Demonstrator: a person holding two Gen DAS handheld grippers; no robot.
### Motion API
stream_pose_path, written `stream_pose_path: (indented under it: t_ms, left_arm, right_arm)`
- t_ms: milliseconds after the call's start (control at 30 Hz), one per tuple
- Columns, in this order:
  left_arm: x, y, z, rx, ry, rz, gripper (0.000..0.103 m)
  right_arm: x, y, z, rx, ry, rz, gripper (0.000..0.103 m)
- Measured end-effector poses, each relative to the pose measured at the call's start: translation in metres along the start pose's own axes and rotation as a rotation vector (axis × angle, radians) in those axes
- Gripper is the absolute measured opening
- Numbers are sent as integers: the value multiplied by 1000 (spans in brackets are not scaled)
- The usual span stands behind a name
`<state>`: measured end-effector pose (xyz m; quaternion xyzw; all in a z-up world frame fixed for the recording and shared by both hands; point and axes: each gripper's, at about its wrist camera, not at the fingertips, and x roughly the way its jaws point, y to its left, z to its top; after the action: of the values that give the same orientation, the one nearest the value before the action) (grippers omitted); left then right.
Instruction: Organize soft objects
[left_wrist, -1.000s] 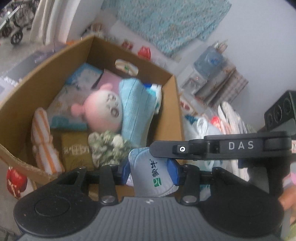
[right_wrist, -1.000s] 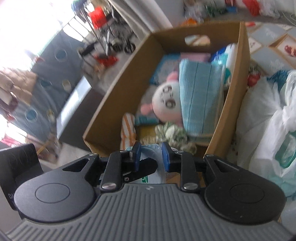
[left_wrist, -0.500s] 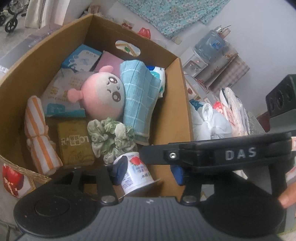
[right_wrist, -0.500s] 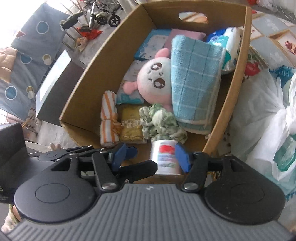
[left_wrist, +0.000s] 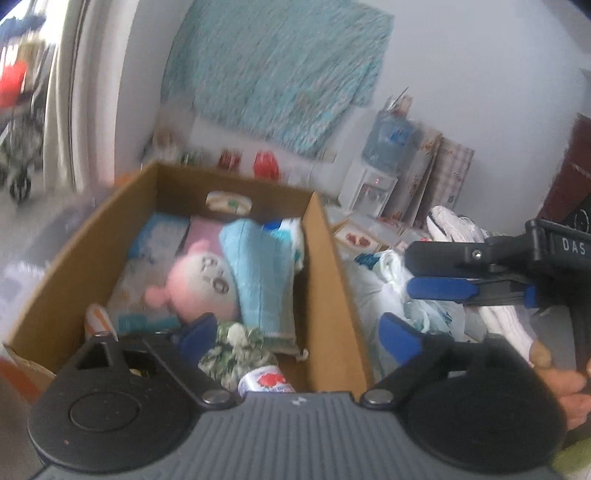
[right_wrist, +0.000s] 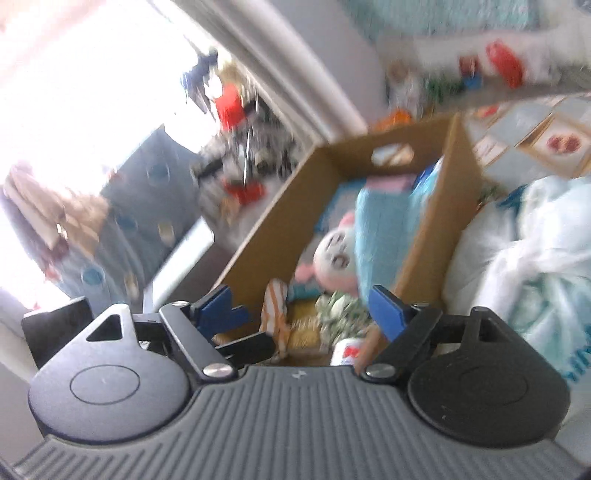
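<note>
The cardboard box (left_wrist: 325, 280) holds a pink plush (left_wrist: 201, 284), a blue towel (left_wrist: 258, 273), a green-white scrunchie (left_wrist: 236, 350) and an orange-striped cloth (left_wrist: 99, 321). A white packet with a red mark (left_wrist: 267, 382) lies free in the near right corner. My left gripper (left_wrist: 299, 334) hangs above that corner, jaws opening wide, touching nothing. My right gripper (right_wrist: 303, 314) is also opening, with the packet (right_wrist: 345, 352) loose below it and the box (right_wrist: 436, 236) ahead. In the left wrist view the right gripper (left_wrist: 443, 271) is to the right of the box, over the bags.
White plastic bags (left_wrist: 388, 291) are piled against the box's right wall, also white plastic bags (right_wrist: 535, 258) in the right wrist view. A water dispenser (left_wrist: 373, 184) and a teal cloth (left_wrist: 277, 74) stand at the back wall. A person's hand (left_wrist: 561, 376) grips the right handle.
Both grippers went from shut on the white packet to wide open. The packet dropped into the box's near right corner. Both grippers drew back and lifted; the right one swung off to the right.
</note>
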<state>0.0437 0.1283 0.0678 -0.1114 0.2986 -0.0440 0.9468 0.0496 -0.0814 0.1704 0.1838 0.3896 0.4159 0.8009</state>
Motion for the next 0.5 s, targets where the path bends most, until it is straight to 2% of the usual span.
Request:
stream_pose_path:
  t_ms: [67,133,233,300,367,500]
  left_arm:
    - [-7,-11,-6,35,-46,18,103]
    - [-15,-21,-12,64,-87,26,103]
    - [-24,-36,-20,103,-118,23,103]
    - [-27,-46,-24,130,-115,29,103]
    - [-31,-55,-29,153,-114,40,103]
    - [-36,-65,-39,194,-127,57,103]
  right_arm:
    - [-17,-8,-15,2,-83,-11,83]
    - [-34,-15,-36,13,-168,-18,87]
    - [-56,-20,-69,8,-278,-40,93]
    - [-68,-22,-89,6,-337,-89,99]
    - [-74,-26,-103,22,-372,-136,102]
    - [-74,-27,-115,17,-359,-291,102]
